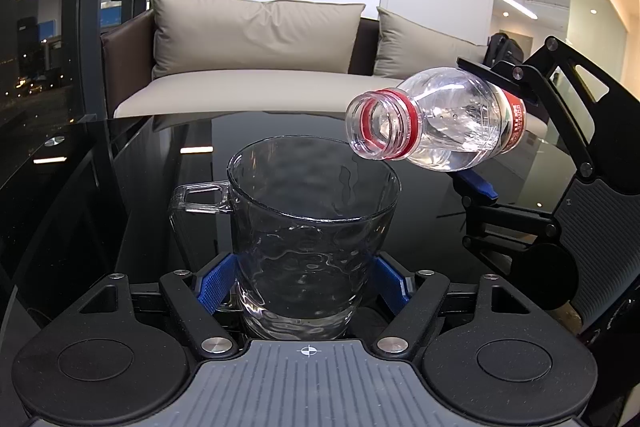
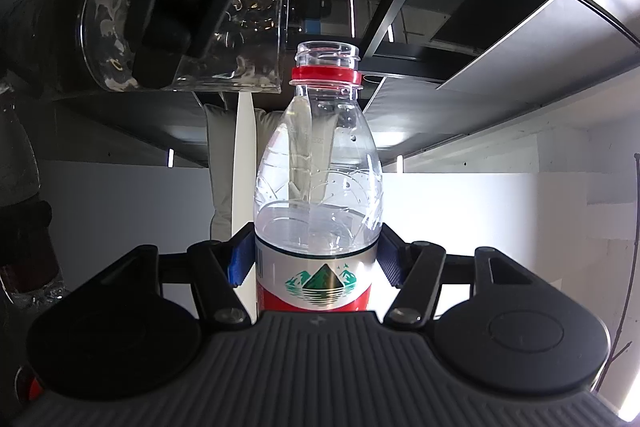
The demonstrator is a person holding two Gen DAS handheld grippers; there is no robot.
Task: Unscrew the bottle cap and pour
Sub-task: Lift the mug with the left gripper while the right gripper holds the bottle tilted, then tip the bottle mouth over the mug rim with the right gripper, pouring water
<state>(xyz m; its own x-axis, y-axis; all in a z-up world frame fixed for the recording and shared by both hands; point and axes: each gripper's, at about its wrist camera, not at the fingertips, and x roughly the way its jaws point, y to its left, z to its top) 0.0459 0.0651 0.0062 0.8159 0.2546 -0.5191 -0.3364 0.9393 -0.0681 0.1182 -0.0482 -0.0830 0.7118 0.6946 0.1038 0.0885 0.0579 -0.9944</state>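
While the glass mug [image 1: 308,239] is clamped low on its body between the blue pads [image 1: 218,283] of the left gripper [image 1: 306,287], it is held upright over the dark glass table [image 1: 100,187], with its handle [image 1: 200,199] turned to the left. No water is seen inside the mug. The water bottle [image 1: 436,121] is pinched at its red label [image 2: 316,287] by the right gripper [image 2: 314,259], whose fingers are pressed against both sides. The bottle is tilted almost to horizontal, and its open mouth [image 1: 374,125], without cap, is placed just above the right side of the mug rim. Some water is kept in the bottle. A beige sofa [image 1: 256,59] is seen behind the table.
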